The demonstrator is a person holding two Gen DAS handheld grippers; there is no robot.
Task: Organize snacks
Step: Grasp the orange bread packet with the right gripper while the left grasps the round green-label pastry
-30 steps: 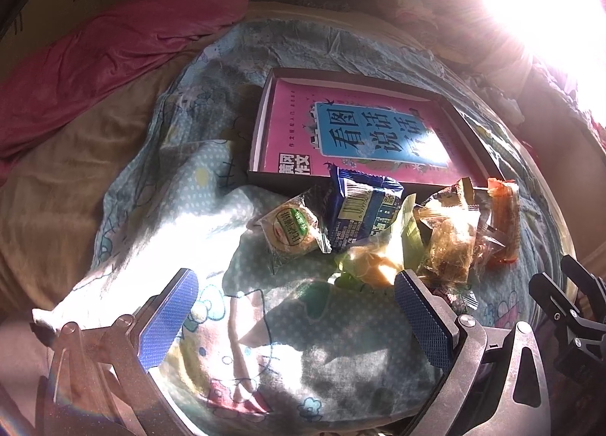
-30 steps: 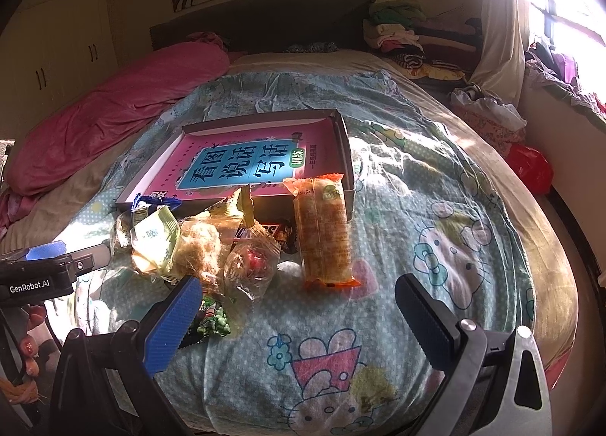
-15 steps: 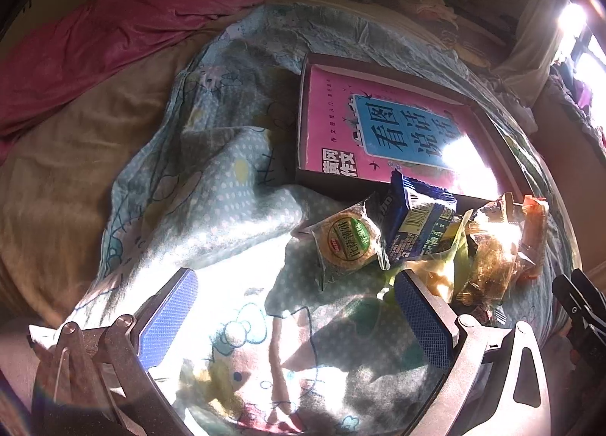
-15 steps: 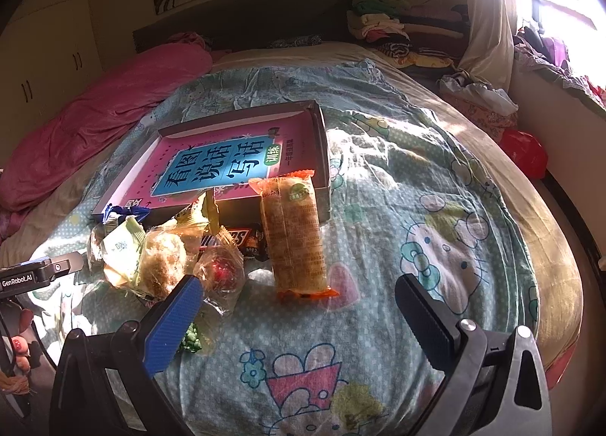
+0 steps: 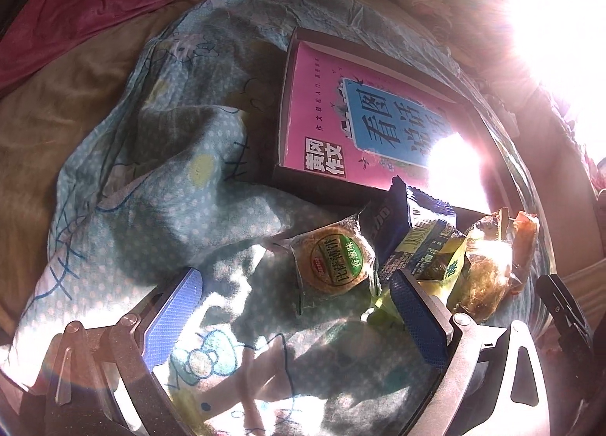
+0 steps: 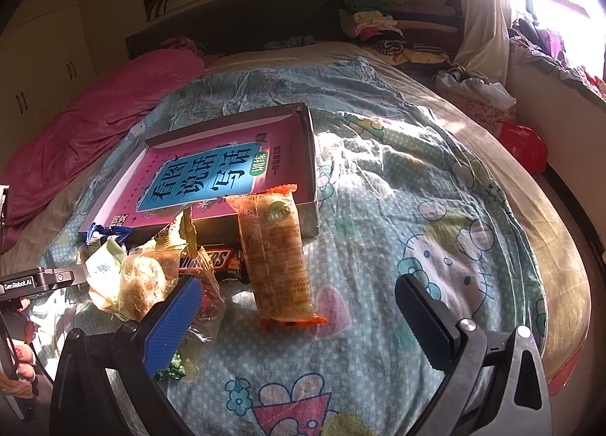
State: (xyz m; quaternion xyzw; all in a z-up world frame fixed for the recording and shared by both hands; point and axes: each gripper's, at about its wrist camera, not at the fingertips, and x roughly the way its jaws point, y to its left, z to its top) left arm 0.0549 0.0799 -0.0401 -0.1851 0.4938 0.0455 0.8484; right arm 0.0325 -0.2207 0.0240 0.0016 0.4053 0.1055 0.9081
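Several snack packets lie heaped on the bedspread in front of a shallow box [image 5: 282, 125] holding a pink book [image 5: 322, 125]. My left gripper [image 5: 293, 316] hovers just short of a round biscuit packet [image 5: 333, 262]; its jaws are closing but still wide, and the pads touch nothing. Beside the biscuit are a dark blue packet [image 5: 394, 216] and a yellow-green packet [image 5: 443, 262]. My right gripper [image 6: 301, 318] is open. The near end of a long orange packet [image 6: 280, 258] lies between its fingertips, untouched. A Snickers bar [image 6: 212, 258] lies left of that packet.
A clear packet of golden snack [image 6: 144, 281] and a green pea packet [image 6: 176, 364] sit by the right gripper's left finger. A pink quilt [image 6: 94, 133] lies at the left, piled clothes [image 6: 378, 19] at the headboard, a red bag [image 6: 522, 144] off the bed's right edge.
My left gripper has come down and nearer to the round biscuit packet. My right gripper has moved in on the long orange packet, whose near end now reaches between its fingertips.
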